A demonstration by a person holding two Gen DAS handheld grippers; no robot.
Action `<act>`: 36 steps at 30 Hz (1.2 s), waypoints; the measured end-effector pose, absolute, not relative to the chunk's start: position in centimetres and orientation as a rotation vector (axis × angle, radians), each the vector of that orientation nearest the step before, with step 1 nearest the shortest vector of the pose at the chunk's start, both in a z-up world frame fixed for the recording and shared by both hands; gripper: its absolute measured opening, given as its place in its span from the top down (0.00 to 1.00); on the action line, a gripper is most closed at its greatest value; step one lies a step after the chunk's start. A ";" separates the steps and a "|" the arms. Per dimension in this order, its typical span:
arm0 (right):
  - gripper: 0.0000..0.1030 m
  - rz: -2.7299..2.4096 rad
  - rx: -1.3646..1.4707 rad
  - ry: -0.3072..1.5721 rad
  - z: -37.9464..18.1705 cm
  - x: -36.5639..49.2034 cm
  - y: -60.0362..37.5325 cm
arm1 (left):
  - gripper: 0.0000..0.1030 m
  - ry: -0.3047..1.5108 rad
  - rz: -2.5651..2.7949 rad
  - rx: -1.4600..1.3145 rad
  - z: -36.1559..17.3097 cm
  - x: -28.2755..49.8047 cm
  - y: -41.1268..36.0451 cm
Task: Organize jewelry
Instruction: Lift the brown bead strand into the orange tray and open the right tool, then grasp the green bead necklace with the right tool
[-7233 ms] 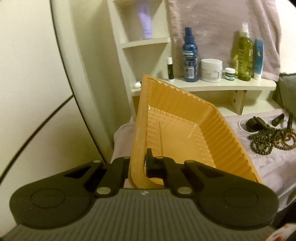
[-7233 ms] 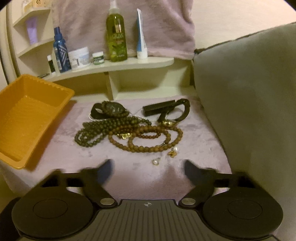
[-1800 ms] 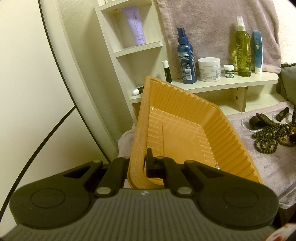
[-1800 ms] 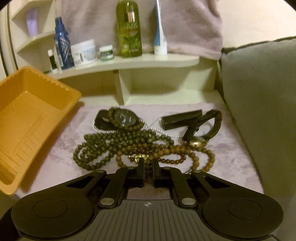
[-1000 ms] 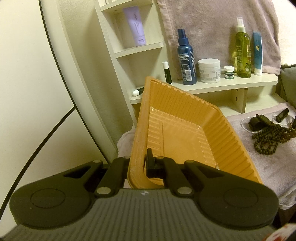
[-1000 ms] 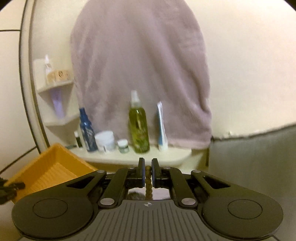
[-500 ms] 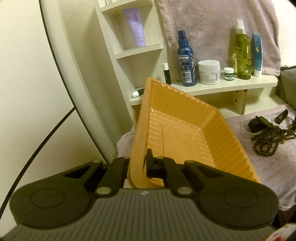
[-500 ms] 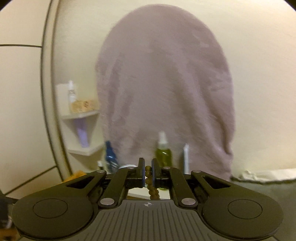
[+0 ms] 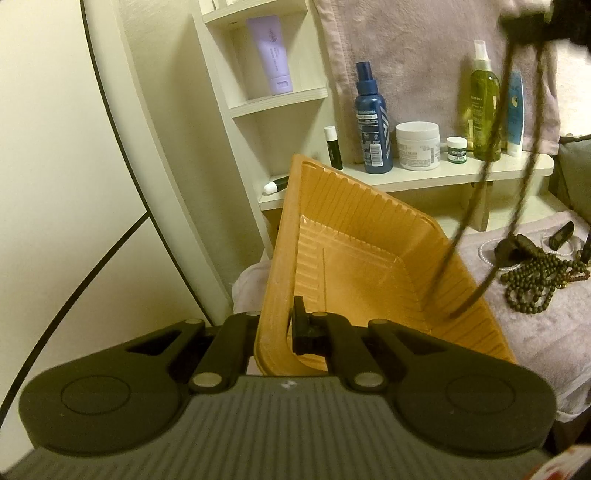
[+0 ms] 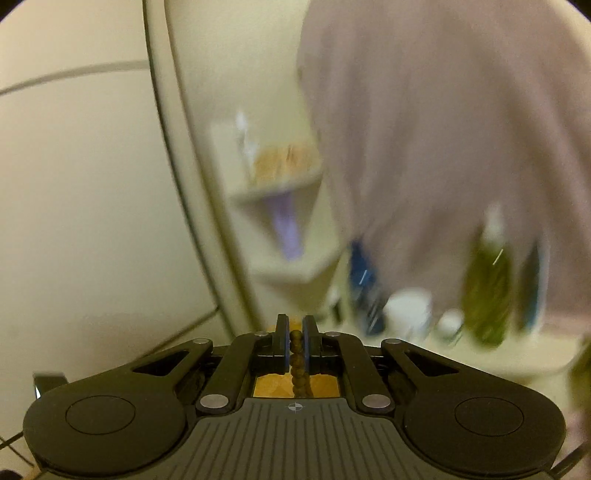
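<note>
On my left-wrist feed the biggest thing is the mauve towel [image 9: 424,59] hanging behind the shelf [image 9: 461,175], with the mauve cloth [image 9: 546,332] spread over the surface at lower right. Next comes the orange tray [image 9: 354,258], tilted up on its near edge, where my left gripper [image 9: 277,328] has its fingers [image 9: 300,325] clamped on the near rim, one inside the wall and one outside. A brown bead necklace [image 9: 476,206] hangs in a long blurred loop from the right gripper [image 9: 554,18] at the top right corner, its lowest part dangling over the tray's right inner wall; I think it is just short of touching, but the blur keeps me from being sure. On the shelf stand a blue spray bottle [image 9: 371,122], a green spray bottle [image 9: 484,107], a white cream jar [image 9: 417,146] and a small green-labelled pot [image 9: 457,149], with a lilac tube [image 9: 273,55] on the higher shelf. On the cloth lie a dark green bead strand [image 9: 535,280] and a dark watch [image 9: 517,245]. On my right-wrist feed, badly smeared, the right gripper [image 10: 295,349] has its fingers [image 10: 282,347] pinched on the necklace beads [image 10: 297,362], with orange tray showing below them.
</note>
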State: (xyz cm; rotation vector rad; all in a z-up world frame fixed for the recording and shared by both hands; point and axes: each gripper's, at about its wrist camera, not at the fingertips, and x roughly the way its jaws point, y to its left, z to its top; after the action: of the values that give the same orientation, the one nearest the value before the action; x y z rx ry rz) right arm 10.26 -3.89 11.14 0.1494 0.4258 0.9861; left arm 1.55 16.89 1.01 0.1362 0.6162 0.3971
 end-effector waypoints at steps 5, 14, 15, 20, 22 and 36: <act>0.94 1.025 0.099 0.562 6.6 10.6 -1.0 | 0.96 0.614 0.396 0.132 1.0 1.5 16.9; 0.93 1.120 0.083 0.661 4.1 10.9 1.0 | 0.96 0.613 0.398 0.128 0.9 1.4 17.0; 0.93 1.128 0.083 0.661 4.1 11.0 1.1 | 0.96 0.612 0.399 0.128 0.9 1.3 17.0; 0.77 1.084 0.105 0.644 4.2 11.5 0.5 | 0.96 0.616 0.399 0.128 0.9 1.4 17.0; 0.61 1.043 0.140 0.635 4.3 12.0 -0.7 | 0.96 0.615 0.400 0.128 0.9 1.4 17.0; 0.60 0.466 0.160 0.622 -1.3 13.4 -18.3 | 0.96 0.616 0.398 0.132 0.9 1.4 17.0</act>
State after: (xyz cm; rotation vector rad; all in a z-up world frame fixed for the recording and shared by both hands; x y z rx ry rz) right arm 13.36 -18.31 -1.33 0.1598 0.6219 0.4660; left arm 1.41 16.95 0.91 0.1325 0.6158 0.3978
